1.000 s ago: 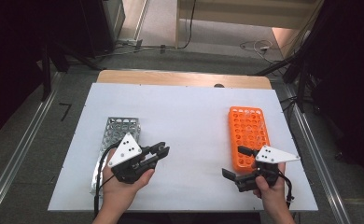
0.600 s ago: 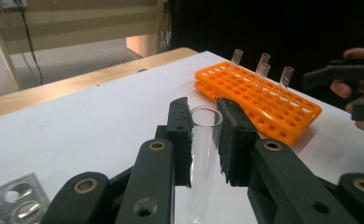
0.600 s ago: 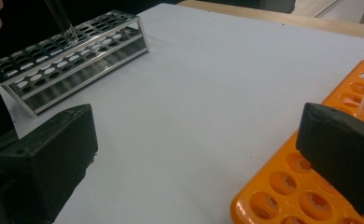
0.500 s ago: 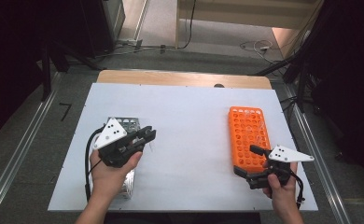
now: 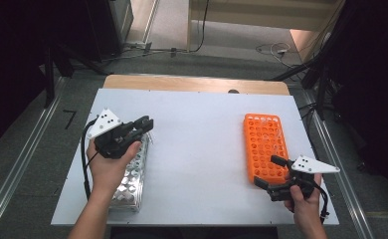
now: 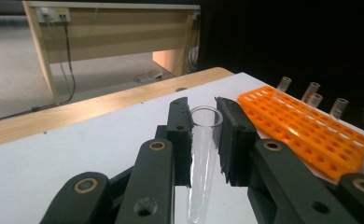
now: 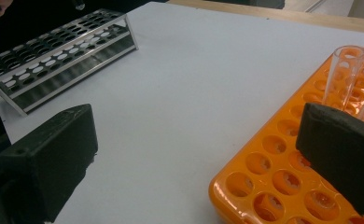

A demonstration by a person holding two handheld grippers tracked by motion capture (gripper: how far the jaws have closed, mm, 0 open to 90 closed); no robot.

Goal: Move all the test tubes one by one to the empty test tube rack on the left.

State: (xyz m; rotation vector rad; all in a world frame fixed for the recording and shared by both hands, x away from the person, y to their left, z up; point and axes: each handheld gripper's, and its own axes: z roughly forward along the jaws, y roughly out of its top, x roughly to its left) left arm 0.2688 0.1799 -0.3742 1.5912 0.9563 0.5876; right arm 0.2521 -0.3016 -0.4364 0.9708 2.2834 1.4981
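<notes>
**Listener:** What can you make out from above?

**Operator:** In the high view I see a white surface (image 5: 197,144). My left claw (image 5: 145,123) hangs over the far end of a metal rack (image 5: 131,181) at the left side. My right claw (image 5: 270,172) sits low at the near corner of an orange rack (image 5: 265,144) at the right side. The two racks lie well apart.

**Listener:** Is the left claw holding anything?

**Operator:** From above I cannot tell. The left gripper view settles it: a clear test tube (image 6: 202,154) stands upright between the jaws, open mouth up, and the left claw is clamped on it. That view also shows four more tubes (image 6: 311,95) standing along the orange rack's far side.

**Listener:** And the right claw?

**Operator:** In the right gripper view its jaws stand wide apart, one over bare surface and one over the orange rack's holes, with nothing between them. Tubes (image 7: 346,74) stand in the rack just beyond. The metal rack (image 7: 54,58) lies far off at the upper left.

**Listener:** What has changed?

**Operator:** Half a second ago my left hand was lower and nearer me; it has since risen towards the metal rack's far end. The right claw has hardly moved.
</notes>
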